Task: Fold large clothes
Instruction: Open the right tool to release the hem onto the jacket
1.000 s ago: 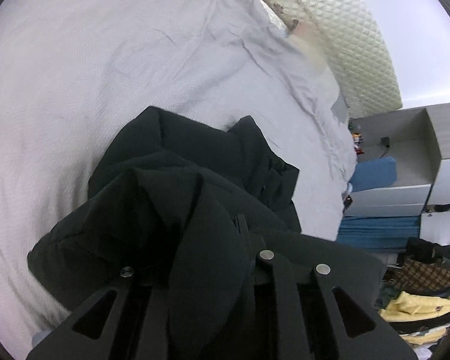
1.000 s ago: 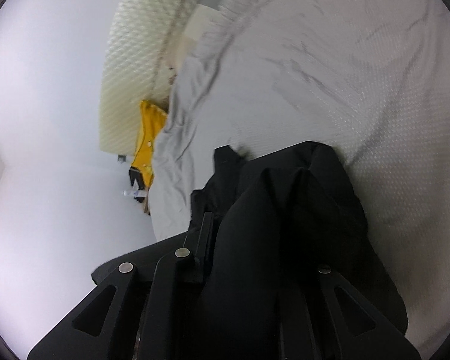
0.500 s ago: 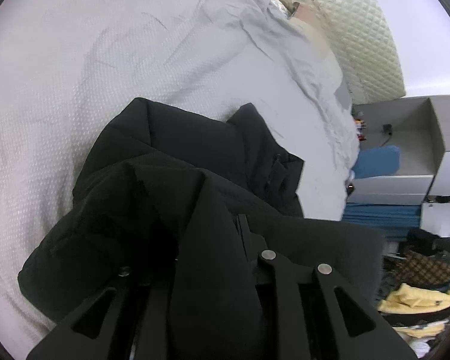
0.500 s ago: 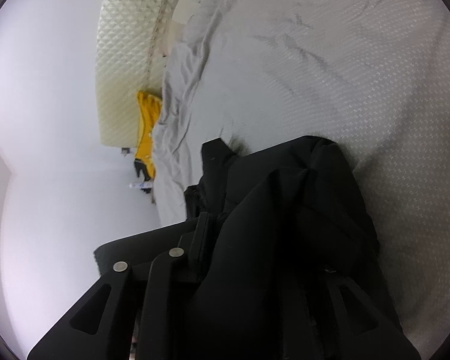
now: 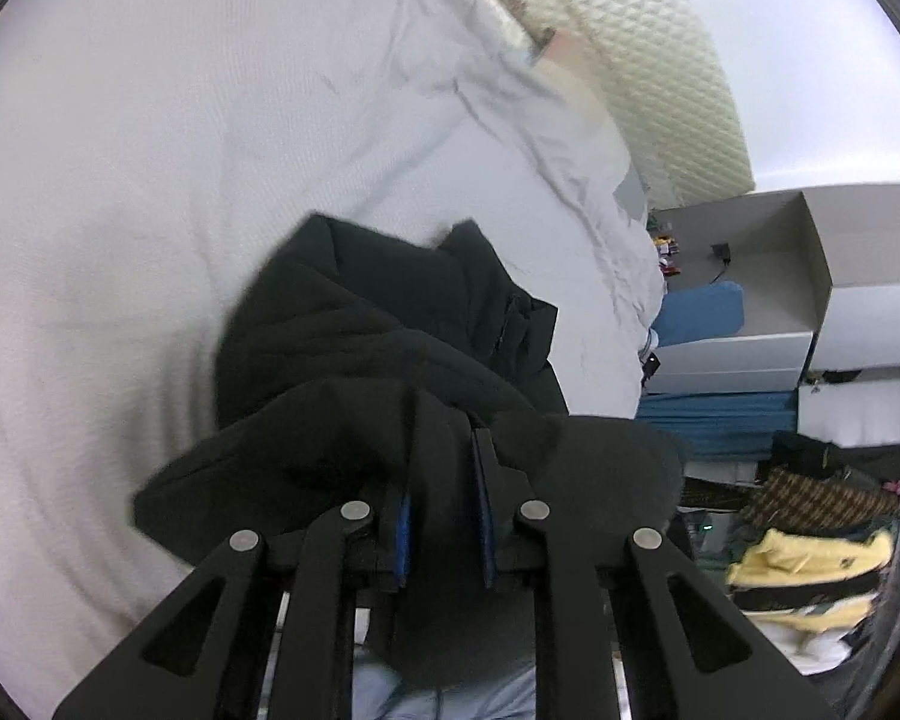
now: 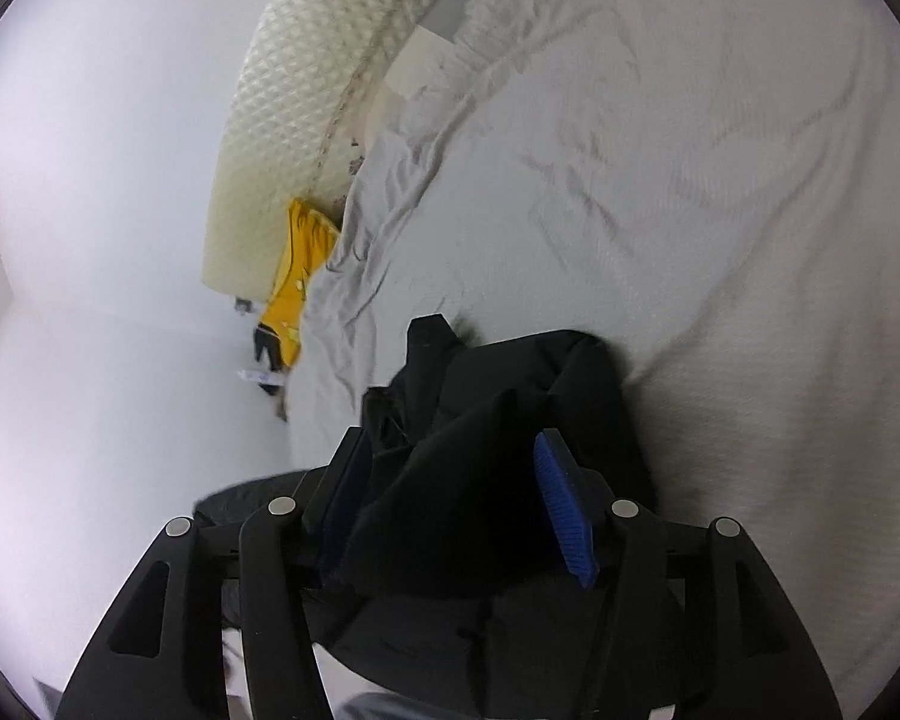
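Note:
A black padded jacket point(image 5: 378, 324) lies bunched at the near edge of a bed with a white sheet point(image 5: 150, 150). My left gripper point(image 5: 444, 420) is shut on a fold of the jacket, its blue pads close together with fabric between them. In the right wrist view the same jacket point(image 6: 510, 384) lies under my right gripper point(image 6: 450, 450). The right jaws stand wide apart, with the blue pad point(image 6: 561, 504) showing and loose fabric lying between the fingers.
A cream quilted headboard point(image 5: 648, 78) stands at the far end of the bed. A yellow garment point(image 6: 297, 288) hangs by the headboard. White shelves with blue items point(image 5: 744, 312) and a pile of yellow and dark clothes point(image 5: 810, 564) lie to the right of the bed.
My right gripper has opened and let go of the jacket fold. My left gripper's fingers have closed narrower on the fabric. Both grippers have pulled back slightly from the jacket.

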The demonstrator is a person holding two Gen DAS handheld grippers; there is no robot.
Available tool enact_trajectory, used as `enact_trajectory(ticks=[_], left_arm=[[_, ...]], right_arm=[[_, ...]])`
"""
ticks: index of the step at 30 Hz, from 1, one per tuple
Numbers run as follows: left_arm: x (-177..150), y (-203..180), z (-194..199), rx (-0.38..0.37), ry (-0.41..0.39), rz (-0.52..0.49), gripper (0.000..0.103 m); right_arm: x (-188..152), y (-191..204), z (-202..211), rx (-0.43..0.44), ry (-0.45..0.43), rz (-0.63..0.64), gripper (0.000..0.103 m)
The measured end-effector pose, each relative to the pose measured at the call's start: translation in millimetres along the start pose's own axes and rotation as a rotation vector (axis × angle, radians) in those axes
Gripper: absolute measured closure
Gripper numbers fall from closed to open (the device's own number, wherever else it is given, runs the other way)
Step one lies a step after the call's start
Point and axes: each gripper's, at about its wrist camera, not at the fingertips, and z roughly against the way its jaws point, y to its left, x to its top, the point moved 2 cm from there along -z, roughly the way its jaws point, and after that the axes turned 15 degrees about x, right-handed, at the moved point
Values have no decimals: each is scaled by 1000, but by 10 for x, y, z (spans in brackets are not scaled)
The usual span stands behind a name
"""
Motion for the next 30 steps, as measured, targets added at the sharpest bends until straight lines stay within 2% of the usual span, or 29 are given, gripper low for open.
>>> enact_trajectory(ticks=[3, 6, 10, 15, 19, 21, 25, 30], left_arm=[[-71, 131, 417, 36, -101, -38, 86], [-244, 116, 670, 100, -193, -137, 82], [-659, -75, 699, 112, -302, -275, 81], [-1158, -488, 258, 114, -382, -427, 81], [-1316, -848, -231, 174, -446, -493, 81], [-1332, -1001, -431, 199, -469, -507, 81], [-1272, -1227, -736, 278, -536, -545, 81], [-1157, -1411, -1073, 376, -563, -602, 81]], right_arm=[[-103, 173, 98, -41, 0, 82, 47], [-253, 379, 169, -103, -13, 195, 47], [-572, 686, 202, -147, -47, 369, 47], [-1086, 941, -50, -155, -38, 550, 44], [-1475, 1003, -509, -240, 19, 702, 42], [-1591, 973, -768, -283, 40, 747, 38], [-1583, 839, -1020, -334, 24, 766, 36], [-1439, 700, -1321, -367, 41, 771, 35]])
